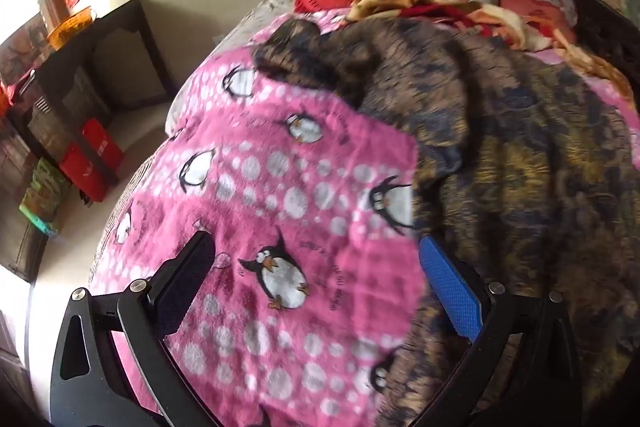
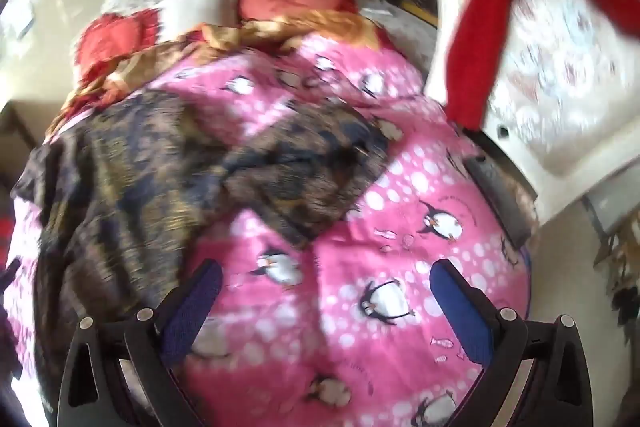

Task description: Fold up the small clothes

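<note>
While both grippers hang over a pink penguin blanket (image 1: 280, 187), a dark patterned garment (image 1: 520, 167) lies crumpled on it.
Left gripper (image 1: 316, 287) and right gripper (image 2: 326, 311) tilt downward, jaws spread wide, holding nothing; garment beside the left's blue finger.

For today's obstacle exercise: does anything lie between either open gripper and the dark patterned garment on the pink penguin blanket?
Nothing visible does. The dark patterned garment lies spread on the pink penguin blanket. Only bare blanket separates it from the left gripper and the right gripper, both open and empty.
</note>
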